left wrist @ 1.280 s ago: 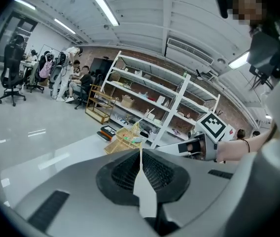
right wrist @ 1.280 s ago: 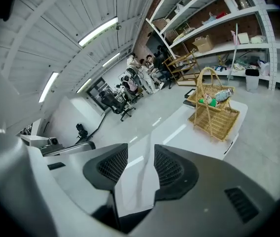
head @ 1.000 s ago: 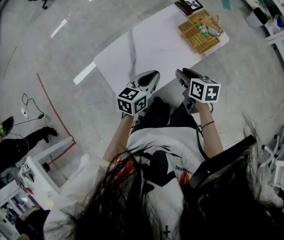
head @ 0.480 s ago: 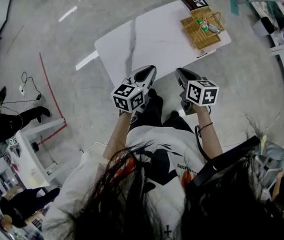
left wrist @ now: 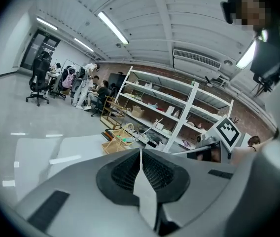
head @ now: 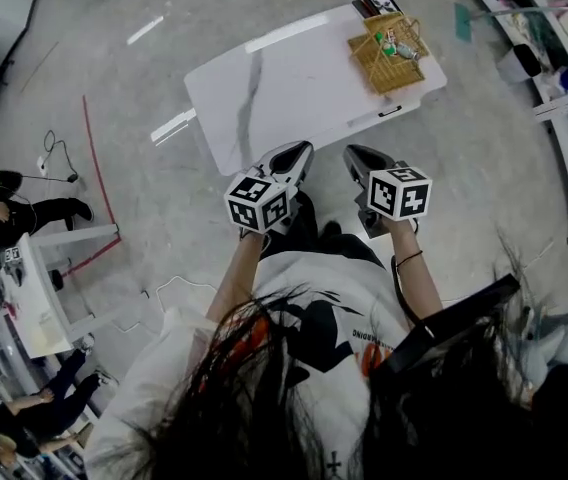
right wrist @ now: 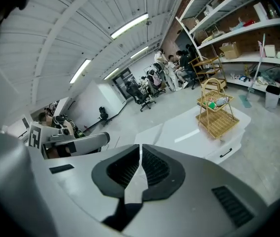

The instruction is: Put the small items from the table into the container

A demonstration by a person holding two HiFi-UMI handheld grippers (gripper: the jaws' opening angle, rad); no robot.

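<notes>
A woven wicker basket [head: 376,66] with a handle stands at the right end of the white table [head: 284,88]. Small items [head: 396,46], one of them green, lie in it. Both grippers hang over the floor, short of the table's near edge, close to the person's body. My left gripper [head: 299,151] is shut with nothing in it. The jaws of my right gripper [head: 352,153] are closing and meet at the tips, with nothing between them. The right gripper view shows the basket [right wrist: 216,117] far ahead, and the left gripper view shows the basket [left wrist: 118,141] beyond the tabletop.
A dark framed object [head: 381,4] lies at the table's far corner behind the basket. Red tape [head: 89,158] marks the floor at left, by a white cabinet [head: 34,288]. Open shelving [left wrist: 179,112] lines the brick wall, and people sit at desks [left wrist: 88,90] far off.
Both grippers have drawn back together from the table's near edge and now hang over the floor. The table and basket lie farther away in the head view.
</notes>
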